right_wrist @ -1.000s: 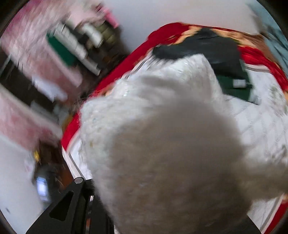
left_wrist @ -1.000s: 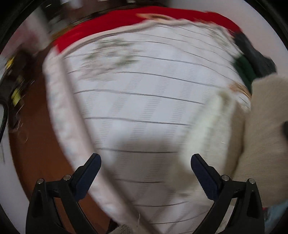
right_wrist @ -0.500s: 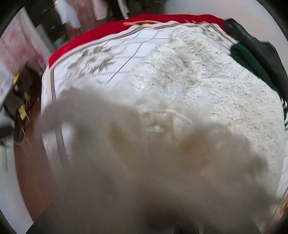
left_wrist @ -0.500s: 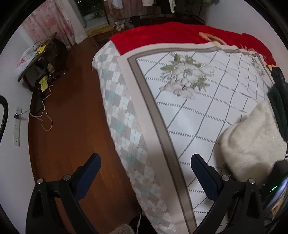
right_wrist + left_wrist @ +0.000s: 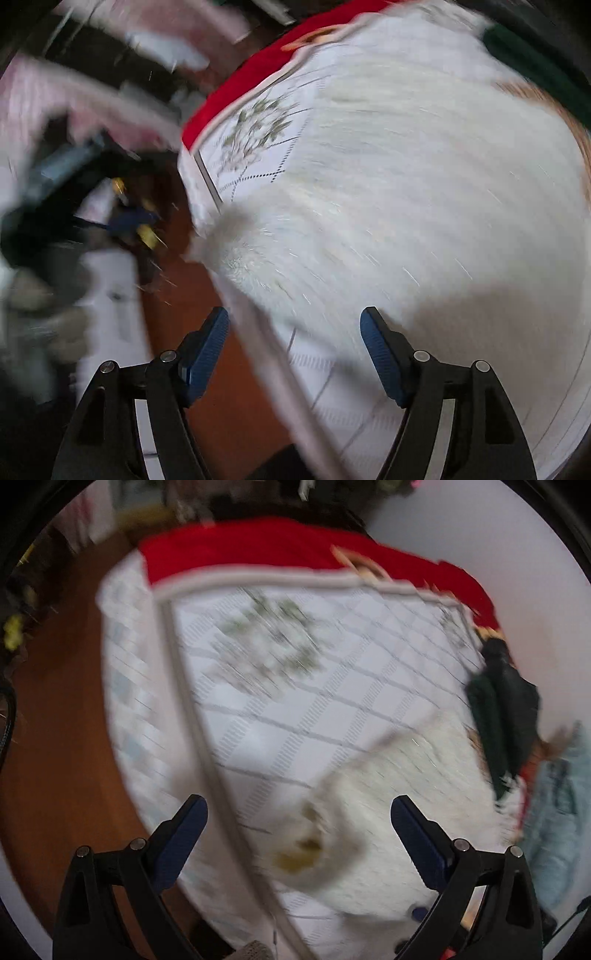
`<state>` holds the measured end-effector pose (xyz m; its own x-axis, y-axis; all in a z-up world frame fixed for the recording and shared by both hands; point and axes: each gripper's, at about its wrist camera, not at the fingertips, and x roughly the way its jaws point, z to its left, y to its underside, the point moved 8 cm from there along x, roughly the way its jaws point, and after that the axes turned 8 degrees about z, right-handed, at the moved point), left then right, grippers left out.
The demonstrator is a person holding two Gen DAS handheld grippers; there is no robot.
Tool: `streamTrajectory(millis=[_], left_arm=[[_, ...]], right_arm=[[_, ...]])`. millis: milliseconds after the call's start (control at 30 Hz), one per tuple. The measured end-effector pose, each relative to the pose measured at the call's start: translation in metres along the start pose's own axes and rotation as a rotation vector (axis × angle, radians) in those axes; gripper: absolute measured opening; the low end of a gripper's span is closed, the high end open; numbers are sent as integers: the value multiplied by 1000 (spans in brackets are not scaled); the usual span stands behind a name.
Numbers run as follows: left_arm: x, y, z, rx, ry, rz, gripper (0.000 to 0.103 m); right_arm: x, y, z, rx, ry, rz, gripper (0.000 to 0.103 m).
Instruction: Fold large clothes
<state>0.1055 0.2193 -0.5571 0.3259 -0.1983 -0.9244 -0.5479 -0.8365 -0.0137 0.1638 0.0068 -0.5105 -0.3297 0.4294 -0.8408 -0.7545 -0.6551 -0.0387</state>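
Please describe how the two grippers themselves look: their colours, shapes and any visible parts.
The left gripper and the right gripper look alike. Each has two black angular arms with triangular cut-outs and small round silver pivot pins. The fingers are tapered, dark blue pads; on the right gripper the pads look finely ribbed. No markings or cables show on them. No hands or sleeves are visible.
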Motion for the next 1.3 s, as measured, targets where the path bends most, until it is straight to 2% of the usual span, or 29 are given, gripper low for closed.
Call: streamTrajectory(millis=[100,200,233,367,433,533,600,700,733,767,867,933,967,1033,1133,1233,1300], left_arm=[[35,9,-9,-18,44,79,102],[72,28,-5,-65,12,170,101],[76,34,-2,-88,5,184,100],[55,64,9,-210,8,137,99],[48,83,10,-258,39,123,99],[67,96,7,-316,116,165,99],[84,91,-2,-348,203,166,99],[98,78,-19,-325,236,141,99],[100,74,-24,-315,233,136,87],[102,70,-30,-300,227,129,61],[97,63,-39,-260,216,107,28],[89,63,-43,-234,211,92,19],[85,64,-44,-224,211,89,16],[72,69,-47,-225,231,83,14],[52,80,-56,-227,260,83,9],[42,93,-51,-206,239,88,7],[50,99,-44,-196,214,107,7]], right_arm=[[-22,35,-52,218,-31,-8,78],[-11,71,-104,437,-54,29,78],[-5,81,-119,523,-94,26,77],[17,91,-140,712,-261,-46,67],[27,90,-144,763,-300,-75,60],[43,88,-145,816,-333,-94,54],[46,88,-142,825,-341,-105,50],[51,88,-137,819,-342,-115,47],[53,89,-136,824,-349,-116,46],[54,89,-136,830,-355,-118,45],[56,90,-134,835,-363,-117,39],[58,90,-134,848,-385,-123,30],[58,89,-135,856,-385,-126,29],[60,87,-136,876,-376,-148,25],[62,82,-135,897,-361,-178,23],[58,81,-134,920,-366,-213,23],[57,80,-137,927,-355,-220,22]])
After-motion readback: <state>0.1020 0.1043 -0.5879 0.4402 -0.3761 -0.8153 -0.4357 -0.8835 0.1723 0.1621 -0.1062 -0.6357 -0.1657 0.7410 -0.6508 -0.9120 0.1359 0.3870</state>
